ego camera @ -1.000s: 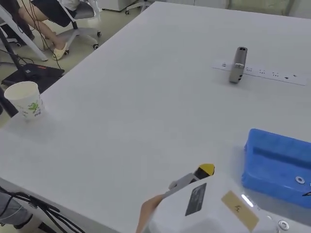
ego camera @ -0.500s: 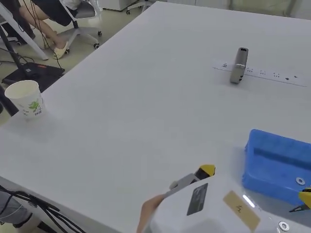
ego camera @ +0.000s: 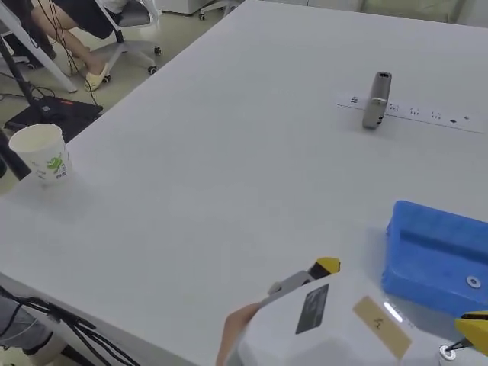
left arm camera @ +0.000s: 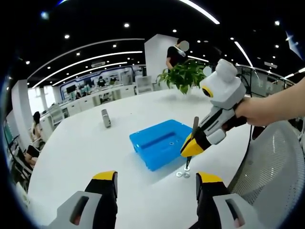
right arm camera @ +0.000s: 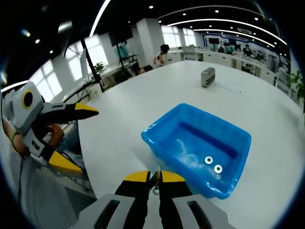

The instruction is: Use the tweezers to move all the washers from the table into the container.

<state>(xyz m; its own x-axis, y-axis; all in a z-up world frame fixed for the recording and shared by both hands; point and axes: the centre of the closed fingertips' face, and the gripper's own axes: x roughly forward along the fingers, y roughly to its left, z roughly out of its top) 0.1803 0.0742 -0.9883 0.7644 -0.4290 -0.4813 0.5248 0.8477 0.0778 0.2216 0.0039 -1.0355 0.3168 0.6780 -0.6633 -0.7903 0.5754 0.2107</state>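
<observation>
My right gripper (right arm camera: pixel 155 179) is shut on thin metal tweezers (right arm camera: pixel 158 172). In the left gripper view the tweezers (left arm camera: pixel 188 162) point down at two small washers (left arm camera: pixel 182 174) lying on the white table just in front of the blue container (left arm camera: pixel 161 142). In the head view one washer (ego camera: pixel 446 352) lies at the tweezers' tip, under the right gripper (ego camera: pixel 473 324). Two washers (right arm camera: pixel 213 164) lie inside the blue container (right arm camera: pixel 183 121). My left gripper (left arm camera: pixel 157 177) hangs open and holds nothing, a little left of the container (ego camera: pixel 427 244).
A grey device (ego camera: pixel 374 100) lies on a white power strip (ego camera: pixel 427 115) at the far side of the table. A paper cup (ego camera: pixel 42 153) stands near the table's left edge. Office chairs and cables lie beyond that edge.
My right gripper with the tweezers has come in from the lower right and dropped toward the washer on the table. The left gripper has stayed put.
</observation>
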